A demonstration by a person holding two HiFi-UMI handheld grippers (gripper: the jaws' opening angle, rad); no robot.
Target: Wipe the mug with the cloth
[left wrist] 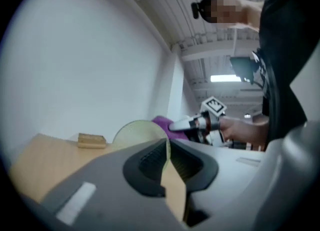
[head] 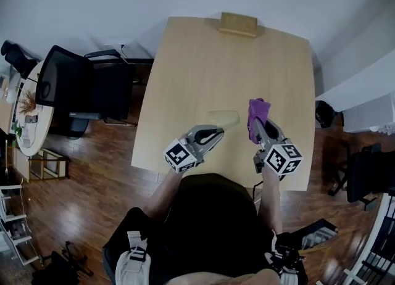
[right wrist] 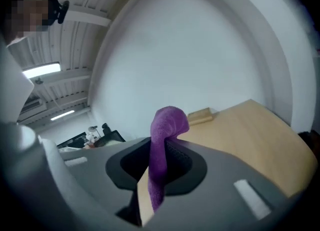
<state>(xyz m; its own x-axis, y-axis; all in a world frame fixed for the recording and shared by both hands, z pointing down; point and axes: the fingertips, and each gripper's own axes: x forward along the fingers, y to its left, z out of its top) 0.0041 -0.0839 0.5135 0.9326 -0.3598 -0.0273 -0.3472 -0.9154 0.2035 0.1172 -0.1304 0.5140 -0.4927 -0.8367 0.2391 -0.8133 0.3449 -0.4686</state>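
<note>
A pale yellow-green mug (head: 225,118) lies tipped just above the wooden table (head: 203,61), in front of me. My left gripper (head: 217,133) is shut on the mug, pinching its thin wall. In the left gripper view the mug's round rim (left wrist: 135,132) rises above the left gripper (left wrist: 167,150). My right gripper (head: 255,123) is shut on a purple cloth (head: 258,110) just right of the mug, a small gap apart. In the right gripper view the cloth (right wrist: 167,122) stands up out of the right gripper (right wrist: 159,162) and droops over at its top.
A small wooden block (head: 237,23) lies at the table's far edge. A black office chair (head: 68,89) stands left of the table on the wood floor. A white unit (head: 364,92) stands to the right. The near table edge runs just under both grippers.
</note>
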